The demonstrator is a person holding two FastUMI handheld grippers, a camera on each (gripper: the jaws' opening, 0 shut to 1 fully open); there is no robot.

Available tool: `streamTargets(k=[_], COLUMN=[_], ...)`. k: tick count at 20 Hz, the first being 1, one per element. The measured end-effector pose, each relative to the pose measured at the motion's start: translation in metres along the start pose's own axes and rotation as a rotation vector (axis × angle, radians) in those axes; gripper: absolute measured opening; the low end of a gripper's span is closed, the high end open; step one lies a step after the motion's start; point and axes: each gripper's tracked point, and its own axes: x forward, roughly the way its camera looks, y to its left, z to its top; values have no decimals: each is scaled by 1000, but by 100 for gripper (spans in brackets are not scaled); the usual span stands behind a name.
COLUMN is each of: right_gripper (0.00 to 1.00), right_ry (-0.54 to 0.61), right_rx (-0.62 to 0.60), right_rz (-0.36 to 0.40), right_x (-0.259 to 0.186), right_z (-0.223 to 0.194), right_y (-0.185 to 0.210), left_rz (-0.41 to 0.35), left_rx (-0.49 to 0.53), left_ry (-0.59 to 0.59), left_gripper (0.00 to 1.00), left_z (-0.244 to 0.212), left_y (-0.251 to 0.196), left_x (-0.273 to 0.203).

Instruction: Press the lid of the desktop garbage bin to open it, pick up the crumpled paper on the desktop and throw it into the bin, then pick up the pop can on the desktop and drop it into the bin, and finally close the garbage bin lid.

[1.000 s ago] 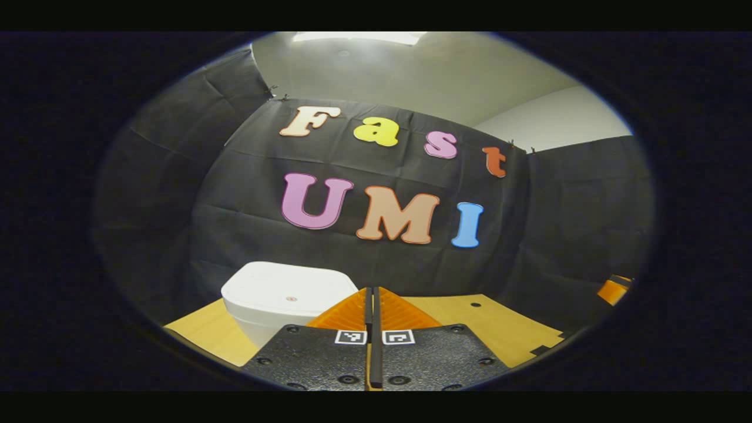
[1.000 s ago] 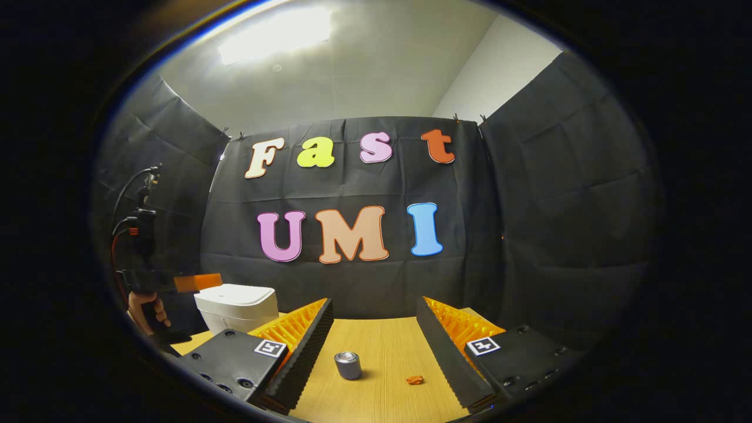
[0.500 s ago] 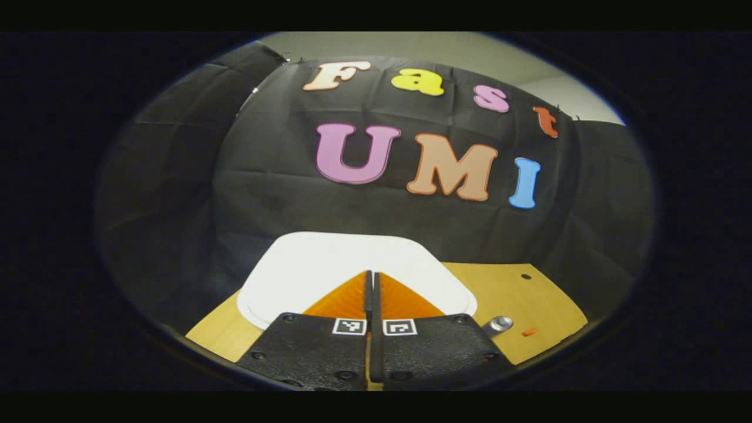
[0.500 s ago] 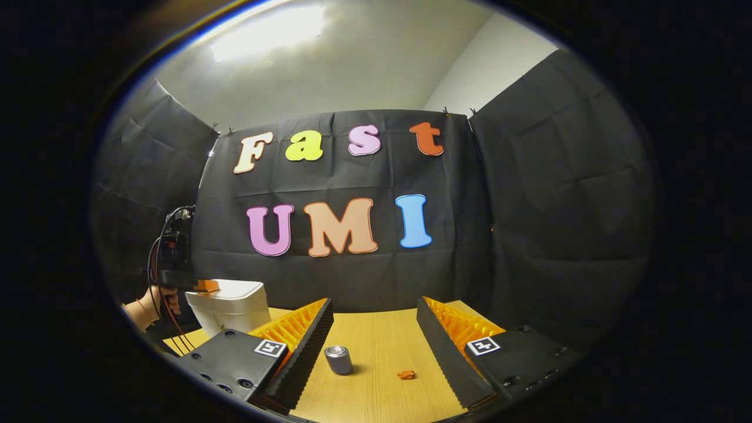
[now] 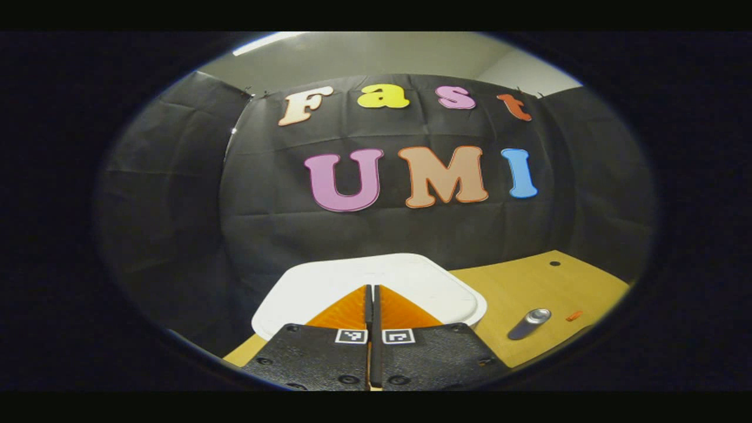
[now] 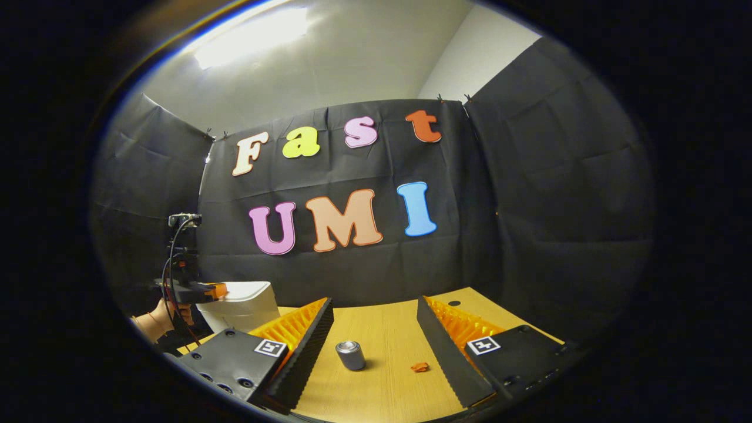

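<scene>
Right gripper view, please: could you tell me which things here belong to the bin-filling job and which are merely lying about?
Belonging to the job:
- white garbage bin, lid down, left gripper at its top
- pop can, upright on the desktop
- small orange crumpled paper, right of the can
- right gripper, open

Lying about:
- wooden desktop
- cables on the left gripper
</scene>
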Motion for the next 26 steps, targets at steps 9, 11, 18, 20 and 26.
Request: streamTargets(k=[9, 11, 18, 20, 26], right_gripper=[95, 95, 95, 95, 95], right_ry=[36, 34, 55, 55, 159], right_rx=[8, 17, 31, 19, -59], right_rz=[-34, -26, -1, 0, 19], right_x=[-4, -2, 16, 24, 74], right_z=[-13, -14, -31, -38, -106], right_y=[-9, -5, -6, -12, -46], left_rz=[-97, -140, -247, -208, -153], left_rx=[-120, -135, -138, -125, -128], left_ry=[-283, -298, -181, -166, -179], left_gripper=[0, 0, 78, 88, 89], left_z=[112, 115, 63, 53, 52], left_y=[-40, -52, -81, -77, -80], left_x=[-81, -99, -130, -136, -160])
